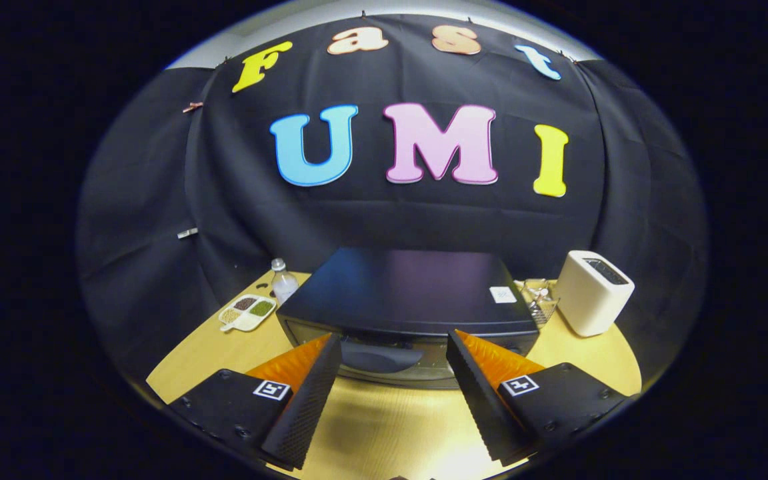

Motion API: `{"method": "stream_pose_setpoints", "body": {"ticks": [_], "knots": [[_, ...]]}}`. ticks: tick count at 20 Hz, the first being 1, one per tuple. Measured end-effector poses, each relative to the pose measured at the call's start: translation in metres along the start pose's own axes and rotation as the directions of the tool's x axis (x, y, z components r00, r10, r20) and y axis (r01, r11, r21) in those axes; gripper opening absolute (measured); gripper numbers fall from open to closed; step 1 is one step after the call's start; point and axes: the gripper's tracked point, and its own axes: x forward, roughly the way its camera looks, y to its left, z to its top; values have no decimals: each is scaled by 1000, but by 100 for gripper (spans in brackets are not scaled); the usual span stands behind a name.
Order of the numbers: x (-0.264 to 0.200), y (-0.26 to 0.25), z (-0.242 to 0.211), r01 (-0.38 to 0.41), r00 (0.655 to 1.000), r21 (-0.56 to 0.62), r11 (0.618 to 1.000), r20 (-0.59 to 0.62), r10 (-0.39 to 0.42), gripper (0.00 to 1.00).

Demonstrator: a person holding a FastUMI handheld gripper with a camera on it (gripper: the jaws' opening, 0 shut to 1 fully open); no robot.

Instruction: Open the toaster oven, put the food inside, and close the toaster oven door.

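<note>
We look forward along the gripper (394,347), whose two black fingers (307,400) with ridged inner faces and orange backs are spread wide apart, holding nothing, with bare wood showing between them. Each finger base carries a small square black-and-white marker. The fingers hover above a light wooden table (384,433), pointing at the toaster oven (407,293), which sits just ahead of the fingertips in the middle of the table. It is a low, dark box with a flat, shiny black top, and its door (384,363) appears closed; a dark curved handle (381,357) on the front shows in the gap between the two fingertips. A small white sticker sits on the oven's top toward its right rear corner. To the left of the oven, near the table's left edge, lies a white divided dish (248,312) with four compartments holding brown, green and pale grains or seeds. Just behind that dish, beside the oven's left rear corner, stands a small clear plastic bottle (284,281) with a white cap. To the right of the oven, near the table's right edge, stands a white boxy appliance (594,292) with a dark slot in its top, and between it and the oven sits a small wire basket (539,300) whose contents are too small to tell.
</note>
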Motion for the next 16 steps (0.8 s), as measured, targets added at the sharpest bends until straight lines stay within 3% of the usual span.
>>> {"method": "stream_pose_setpoints", "body": {"ticks": [6,13,16], "knots": [[-74,-51,57,79,987,-11,997,138,-77,98],[-147,-100,77,197,954,56,979,218,-205,98],[-157,-95,80,187,956,98,978,210,-203,98]]}}
